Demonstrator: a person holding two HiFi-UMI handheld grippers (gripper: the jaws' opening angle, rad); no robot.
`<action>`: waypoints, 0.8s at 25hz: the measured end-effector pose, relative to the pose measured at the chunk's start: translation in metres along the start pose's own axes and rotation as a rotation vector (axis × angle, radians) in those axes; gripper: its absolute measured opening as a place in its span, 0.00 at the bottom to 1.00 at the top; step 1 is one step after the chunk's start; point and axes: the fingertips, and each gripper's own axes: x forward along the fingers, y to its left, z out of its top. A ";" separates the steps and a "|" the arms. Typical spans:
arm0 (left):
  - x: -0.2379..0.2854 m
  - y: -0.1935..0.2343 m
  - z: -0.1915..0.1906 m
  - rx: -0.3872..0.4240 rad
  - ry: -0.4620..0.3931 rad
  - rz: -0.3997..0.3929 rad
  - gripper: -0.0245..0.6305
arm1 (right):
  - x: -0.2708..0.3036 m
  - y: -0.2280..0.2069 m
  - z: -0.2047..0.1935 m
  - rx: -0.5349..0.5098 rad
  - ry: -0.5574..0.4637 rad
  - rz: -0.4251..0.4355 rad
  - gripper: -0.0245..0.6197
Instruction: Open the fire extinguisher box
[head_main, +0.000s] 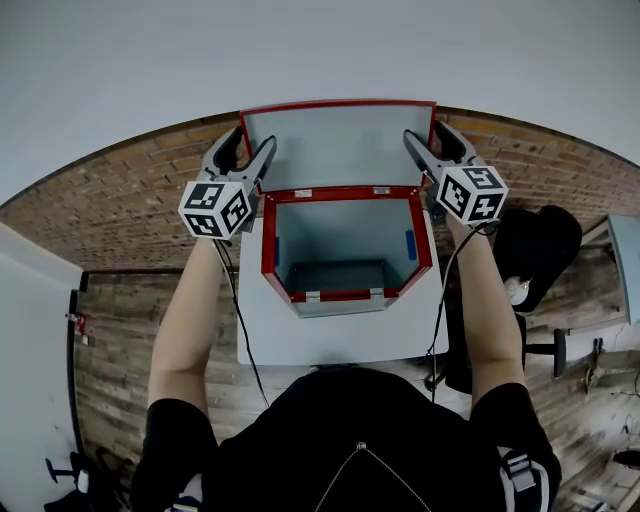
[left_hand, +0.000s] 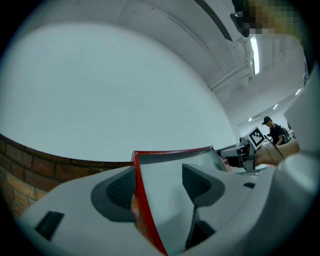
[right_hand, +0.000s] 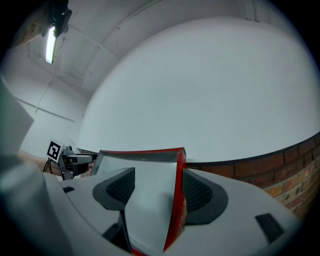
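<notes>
The red-framed fire extinguisher box (head_main: 268, 240) stands on a small white table (head_main: 330, 340) with its inside empty. Its lid (head_main: 340, 145) is swung up and stands upright against the wall behind. My left gripper (head_main: 254, 138) straddles the lid's left red edge (left_hand: 142, 195) near the top corner. Its jaws stand wide, and the lid (left_hand: 167, 172) passes between the pads without a clear squeeze. My right gripper (head_main: 425, 132) mirrors this at the lid's right red edge (right_hand: 176, 195), also wide, with the lid (right_hand: 150, 172) between its pads.
A brick wall band (head_main: 120, 190) runs behind the table, with white wall above it. A black chair (head_main: 540, 245) stands to the right. Cables hang from both grippers past the table's sides. Far off in the left gripper view stands a person (left_hand: 274, 131).
</notes>
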 end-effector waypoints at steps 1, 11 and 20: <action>0.001 0.001 -0.001 0.003 0.005 0.003 0.54 | 0.002 -0.001 -0.001 -0.003 0.002 -0.003 0.50; 0.006 0.002 -0.007 0.049 0.060 0.005 0.54 | 0.002 -0.007 -0.003 -0.011 0.007 -0.034 0.50; -0.027 -0.008 0.007 0.052 0.010 0.032 0.54 | -0.041 0.006 0.017 -0.044 -0.049 -0.013 0.50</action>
